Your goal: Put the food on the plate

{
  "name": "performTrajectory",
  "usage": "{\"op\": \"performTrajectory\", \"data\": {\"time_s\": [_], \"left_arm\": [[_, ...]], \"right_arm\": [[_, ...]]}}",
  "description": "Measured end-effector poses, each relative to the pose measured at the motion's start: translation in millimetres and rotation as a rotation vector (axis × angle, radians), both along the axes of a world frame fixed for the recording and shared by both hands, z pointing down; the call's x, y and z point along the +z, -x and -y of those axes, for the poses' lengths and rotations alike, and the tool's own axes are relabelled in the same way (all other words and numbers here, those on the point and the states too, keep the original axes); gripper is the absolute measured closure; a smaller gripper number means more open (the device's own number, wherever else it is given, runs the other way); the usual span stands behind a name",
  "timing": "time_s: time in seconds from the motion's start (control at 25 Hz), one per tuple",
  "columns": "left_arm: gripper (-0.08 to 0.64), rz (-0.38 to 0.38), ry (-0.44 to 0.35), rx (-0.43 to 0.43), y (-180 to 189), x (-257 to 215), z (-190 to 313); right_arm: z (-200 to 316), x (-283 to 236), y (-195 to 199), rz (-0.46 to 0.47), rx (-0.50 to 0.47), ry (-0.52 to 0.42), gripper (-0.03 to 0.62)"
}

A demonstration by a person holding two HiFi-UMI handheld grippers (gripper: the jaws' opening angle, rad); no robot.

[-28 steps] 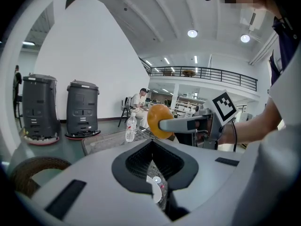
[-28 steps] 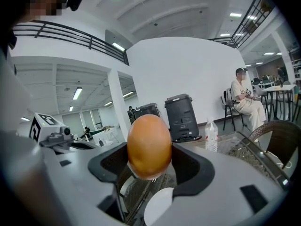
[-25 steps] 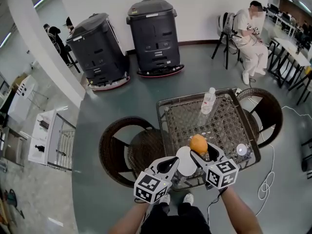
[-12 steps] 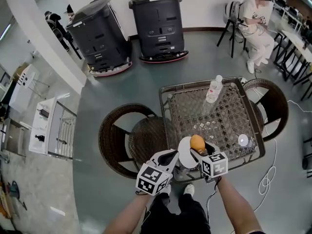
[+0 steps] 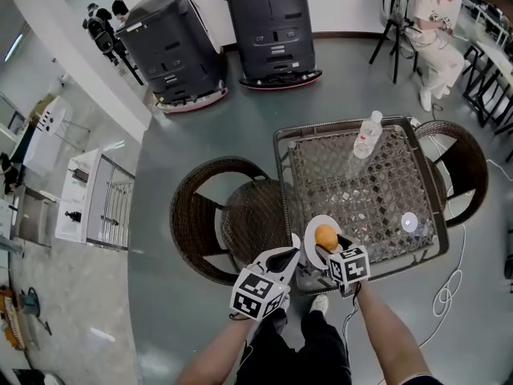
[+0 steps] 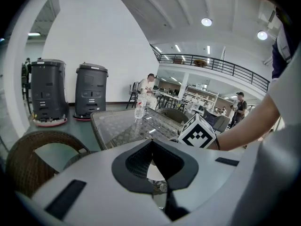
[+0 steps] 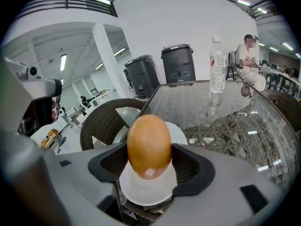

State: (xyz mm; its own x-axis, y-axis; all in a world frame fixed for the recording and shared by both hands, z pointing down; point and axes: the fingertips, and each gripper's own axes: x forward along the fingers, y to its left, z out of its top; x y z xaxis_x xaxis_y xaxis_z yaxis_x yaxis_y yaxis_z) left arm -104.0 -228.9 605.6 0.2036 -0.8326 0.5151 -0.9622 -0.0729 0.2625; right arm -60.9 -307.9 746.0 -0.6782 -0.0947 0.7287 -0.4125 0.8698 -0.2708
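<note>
Vs. 1 s ago: R gripper (image 5: 326,245) w/ orange food (image 5: 325,237) is now over the middle of the white plate (image 5: 311,229), not its far rim. R jaws pinch the food. Plate sits at near edge of table (image 5: 361,191). L gripper (image 5: 282,257): jaws pressed together, empty, just beside plate.

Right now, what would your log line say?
right gripper: shut on orange food | orange food: over white plate, not released | left gripper: jaws together, beside plate

Right gripper (image 7: 149,161) jaws clamp an orange egg-shaped food (image 7: 149,146). White plate (image 7: 181,132) lies directly beneath. Water bottle (image 7: 217,66) stands beyond, right.
</note>
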Motion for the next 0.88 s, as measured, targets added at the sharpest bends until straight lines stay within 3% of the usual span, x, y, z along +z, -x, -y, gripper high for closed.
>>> {"op": "performTrajectory", "data": {"time_s": [0.2,0.88], "left_arm": [[0.551,-0.014,0.019,-0.012,-2,7,-5],[0.551,-0.032,0.049,-0.004,-4,18,-11]], "right_arm": [[-5,14,3,-0.029,-0.013,0.017,0.293],[-4,15,15,-0.005,0.019,0.068,0.291]]}}
